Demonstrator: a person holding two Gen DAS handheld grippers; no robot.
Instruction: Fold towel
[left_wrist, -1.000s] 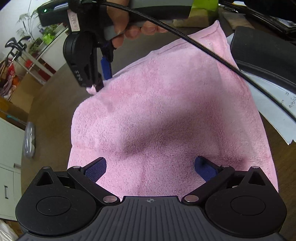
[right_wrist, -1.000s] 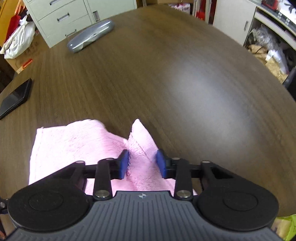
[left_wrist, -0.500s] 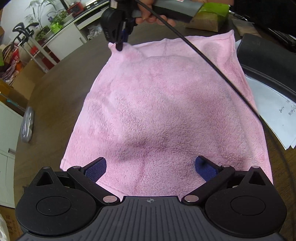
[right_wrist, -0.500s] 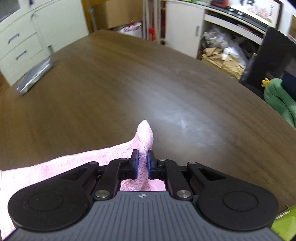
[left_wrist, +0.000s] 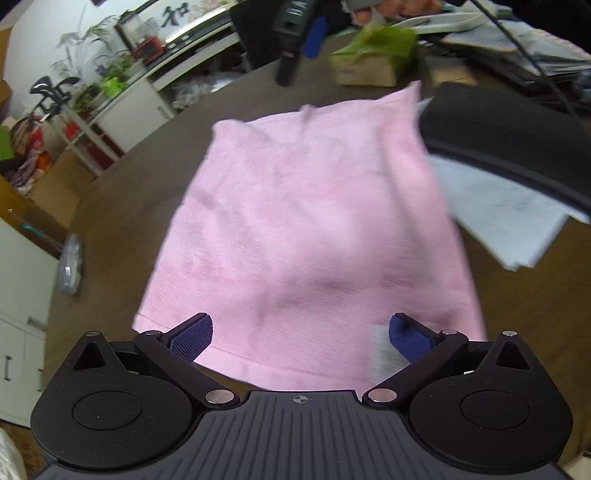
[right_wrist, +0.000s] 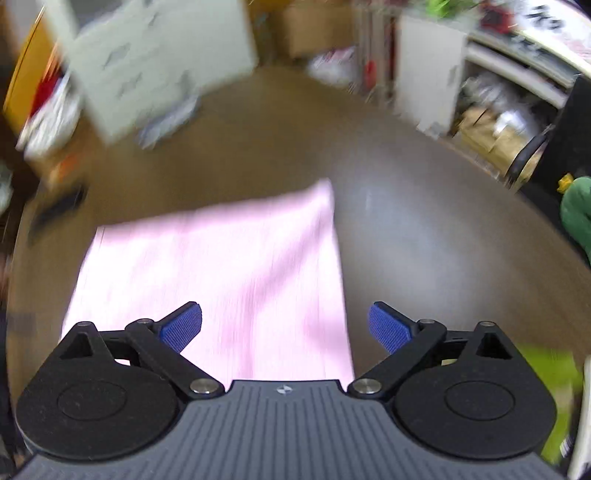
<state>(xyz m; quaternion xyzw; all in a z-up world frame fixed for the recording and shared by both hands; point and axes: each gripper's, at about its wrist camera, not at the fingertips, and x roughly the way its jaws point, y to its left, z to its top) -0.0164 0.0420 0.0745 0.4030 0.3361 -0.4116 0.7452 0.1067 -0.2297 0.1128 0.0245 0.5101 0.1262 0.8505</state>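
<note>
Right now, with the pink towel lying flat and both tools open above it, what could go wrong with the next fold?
The towel's right edge lies over the papers, so a grab there might drag them along. The far edge looks rumpled, so a fold may come out uneven. The right view is blurred, so that hand-held gripper might miss the corner.

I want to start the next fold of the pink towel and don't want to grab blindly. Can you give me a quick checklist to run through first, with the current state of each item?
1. Left gripper open and empty: ok, fingers spread wide, nothing between them.
2. Right gripper open and empty: ok, pads apart with no cloth pinched.
3. Pink towel lying flat on the table: ok, mostly spread out, with a small raised wrinkle at its far edge.
4. Near edge reachable by the left gripper: ok, the hem lies just beyond its fingers.
5. Towel clear of the white papers: not ok, its side meets or overlaps them.
6. Sharp view for aiming: not ok, the right wrist view is motion-blurred.
</note>
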